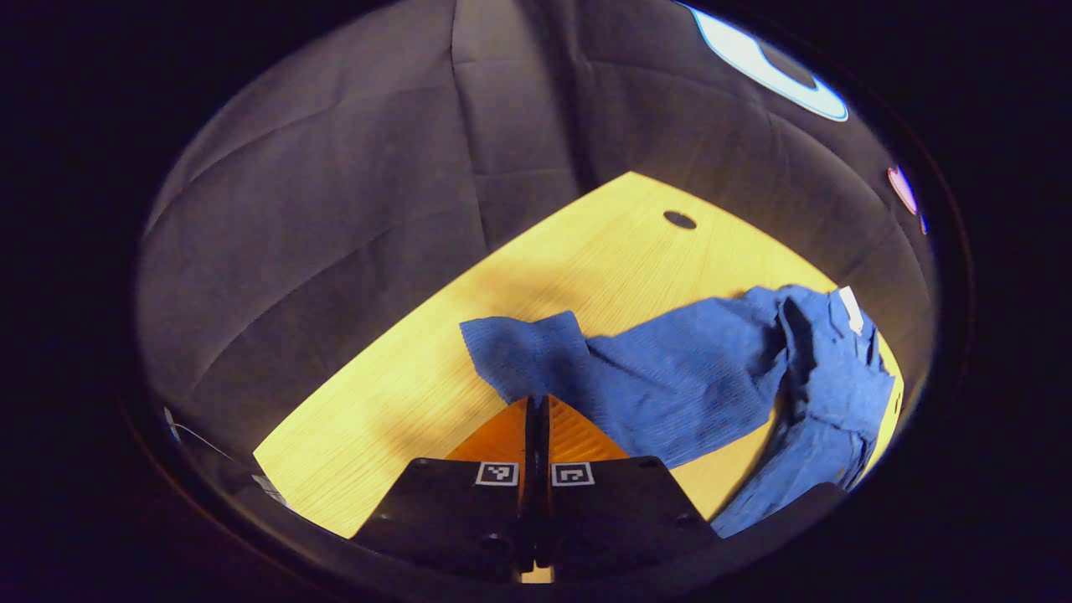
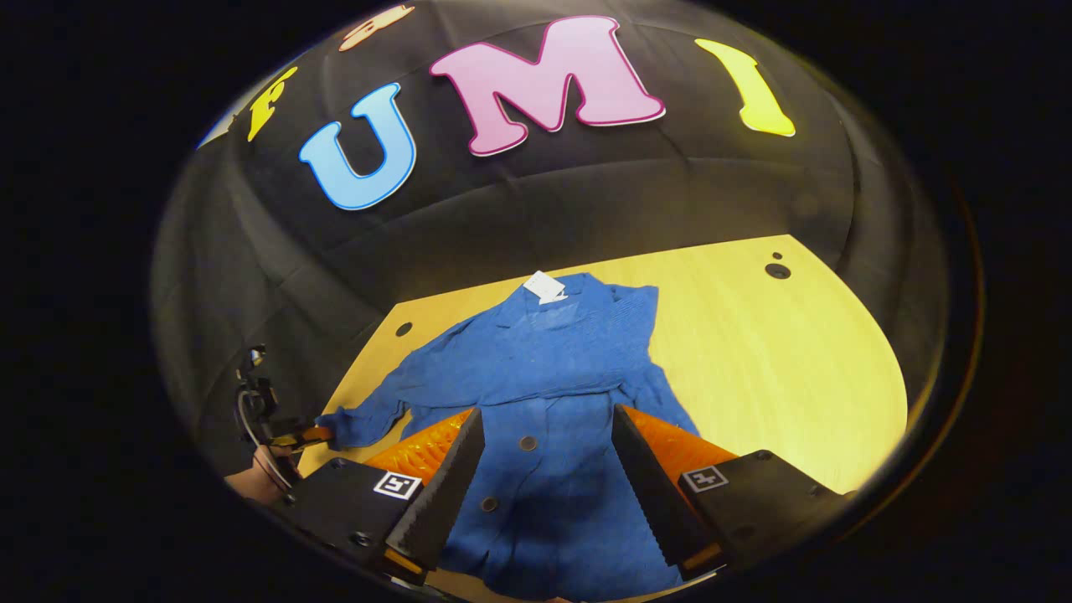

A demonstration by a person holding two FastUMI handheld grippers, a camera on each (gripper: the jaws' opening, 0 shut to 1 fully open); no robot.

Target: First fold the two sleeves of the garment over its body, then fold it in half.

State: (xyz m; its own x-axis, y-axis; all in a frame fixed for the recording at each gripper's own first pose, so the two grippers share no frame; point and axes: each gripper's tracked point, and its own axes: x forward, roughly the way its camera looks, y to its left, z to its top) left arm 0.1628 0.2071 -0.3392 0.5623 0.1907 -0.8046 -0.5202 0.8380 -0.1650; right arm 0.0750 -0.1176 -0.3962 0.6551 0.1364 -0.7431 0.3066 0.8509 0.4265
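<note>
**Ana:** Blue knit, buttons down the front. The cardigan [image 2: 544,402] lies spread on the wooden surface [image 2: 779,352], its collar and white tag [image 2: 544,287] toward the far edge.

**Ben:** Which step would you say we're in?

**Ana:** The first sleeve, I'd judge. In the left gripper view the left tongs [image 1: 537,410] are together, and the tips sit right at the cuff of the sleeve [image 1: 536,352]. The right gripper view shows that same gripper at the end of the outstretched sleeve, with a hand behind it. Whether cloth is truly pinched between the tips, I cannot tell.

**Ben:** And the other pair?

**Ana:** The right tongs [image 2: 544,469] stand wide apart above the buttoned front, holding nothing. The sleeve on that side looks already drawn across the chest, though the folds make it hard to be sure.

**Ben:** So the next move?

**Ana:** If the cuff is held, carry it up and across toward the buttons, keeping the sleeve flat instead of letting it twist, then let go over the body.

**Ben:** Room for that?

**Ana:** Plenty. Bare wood lies to the right of the garment. The cuff, however, sits close to the surface's near left edge, so the lift should go inward, away from the drop. Two small round holes [image 2: 777,270] in the surface are well clear of the cloth.
</note>
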